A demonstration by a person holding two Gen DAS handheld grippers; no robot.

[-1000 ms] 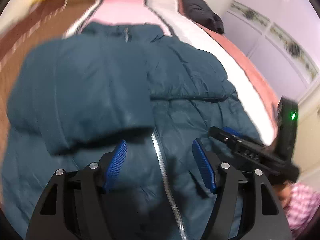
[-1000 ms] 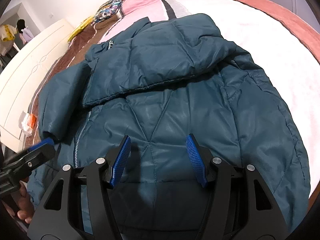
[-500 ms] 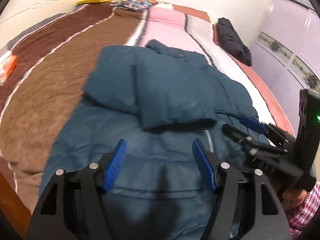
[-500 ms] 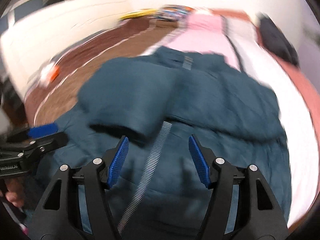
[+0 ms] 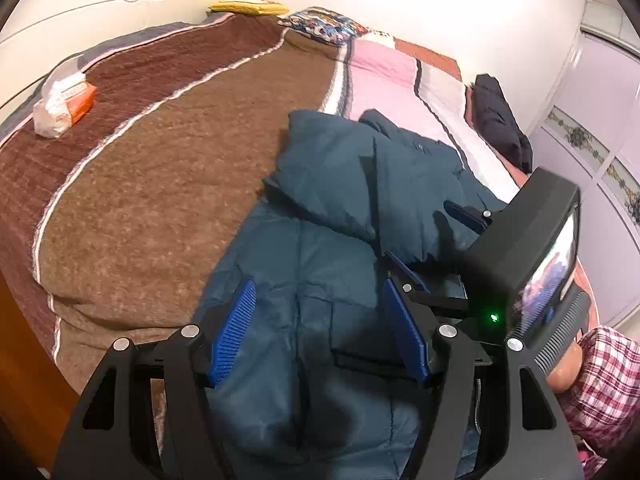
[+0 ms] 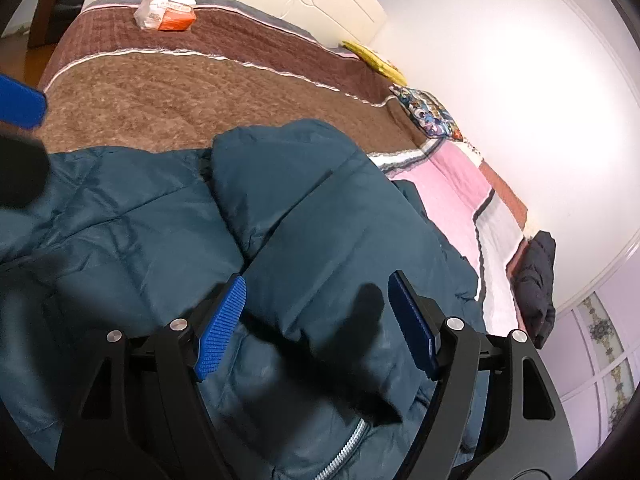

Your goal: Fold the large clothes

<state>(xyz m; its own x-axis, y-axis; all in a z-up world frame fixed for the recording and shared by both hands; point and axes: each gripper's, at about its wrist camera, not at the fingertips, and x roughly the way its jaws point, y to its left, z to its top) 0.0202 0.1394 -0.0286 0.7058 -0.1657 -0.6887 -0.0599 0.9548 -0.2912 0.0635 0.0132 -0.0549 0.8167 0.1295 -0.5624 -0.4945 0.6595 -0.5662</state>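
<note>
One teal jacket (image 5: 340, 208) lies on the brown-blanketed bed (image 5: 152, 184) by white walls, both the left gripper (image 5: 320, 336) and right gripper (image 6: 316, 324) spread apart, holding nothing.

A wide bed (image 5: 132, 208) fills the room, covered on the left by a brown blanket (image 5: 168, 152) edged with white piping and on the right by a pink and white striped quilt (image 5: 384, 68). A cream headboard (image 5: 100, 4) with a scrolled line motif stands along the far left. Plain white walls (image 5: 440, 0) meet behind the bed, brightly lit. On the right, pale lilac wardrobe doors (image 5: 600, 152) carry floral bands. Wooden floor (image 6: 34, 60) shows at the far left.
</note>
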